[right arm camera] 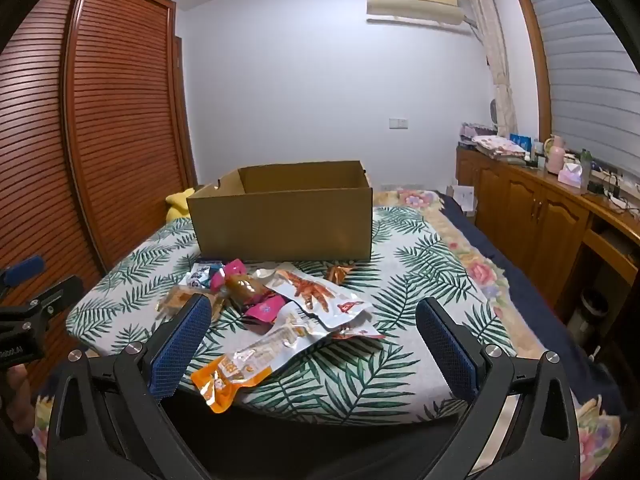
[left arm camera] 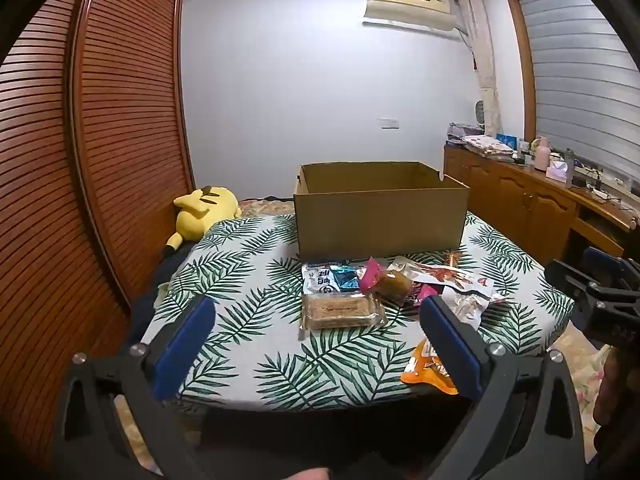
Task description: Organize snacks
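Both hand-held grippers, left (left arm camera: 316, 336) and right (right arm camera: 314, 338), are hovering with jaws apart, holding nothing. Orange foil snack pouch (right arm camera: 228, 376) is overhanging the leaf-print bed's (right arm camera: 360, 380) near edge; a nudge risks dropping it. Overlapping slippery packets (right arm camera: 280, 296) are lying mid-bed before the open brown cardboard box (right arm camera: 284, 220); a pinch could drag neighbours.

left tongs (left arm camera: 316, 320): jaws wide apart, empty | right tongs (right arm camera: 312, 320): jaws wide apart, empty

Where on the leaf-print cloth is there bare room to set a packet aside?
Bare cloth lies left of the snack pile, toward the plush toy, and right of it in the right wrist view. Crowded: between pile and cardboard box.
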`<state>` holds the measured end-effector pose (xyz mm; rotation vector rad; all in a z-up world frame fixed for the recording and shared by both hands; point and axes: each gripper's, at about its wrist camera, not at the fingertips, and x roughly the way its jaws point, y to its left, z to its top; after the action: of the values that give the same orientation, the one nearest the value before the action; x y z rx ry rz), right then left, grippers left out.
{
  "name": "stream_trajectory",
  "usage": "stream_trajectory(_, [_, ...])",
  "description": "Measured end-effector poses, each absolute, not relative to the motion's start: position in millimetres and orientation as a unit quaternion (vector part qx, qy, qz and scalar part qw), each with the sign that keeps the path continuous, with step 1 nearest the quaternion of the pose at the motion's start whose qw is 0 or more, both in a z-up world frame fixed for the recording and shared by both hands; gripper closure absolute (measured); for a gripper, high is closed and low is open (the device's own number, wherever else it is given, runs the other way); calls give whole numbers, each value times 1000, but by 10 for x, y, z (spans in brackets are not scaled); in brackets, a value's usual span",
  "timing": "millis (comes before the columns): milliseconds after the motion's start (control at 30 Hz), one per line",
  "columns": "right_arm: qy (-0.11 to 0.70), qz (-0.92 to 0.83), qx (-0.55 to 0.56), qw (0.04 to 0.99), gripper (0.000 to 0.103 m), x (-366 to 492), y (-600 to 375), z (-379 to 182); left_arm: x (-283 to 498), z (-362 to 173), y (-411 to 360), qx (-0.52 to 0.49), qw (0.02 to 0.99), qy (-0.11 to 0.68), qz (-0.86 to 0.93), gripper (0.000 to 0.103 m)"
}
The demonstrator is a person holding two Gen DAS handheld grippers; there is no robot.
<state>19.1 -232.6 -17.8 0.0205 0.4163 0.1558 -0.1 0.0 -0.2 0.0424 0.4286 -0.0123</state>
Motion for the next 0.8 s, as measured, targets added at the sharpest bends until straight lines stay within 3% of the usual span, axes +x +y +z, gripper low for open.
stream_trajectory(800, [205, 77, 13, 976, 0, 180, -2344, -200, -23, -27, 25, 23, 977, 214, -2, 0])
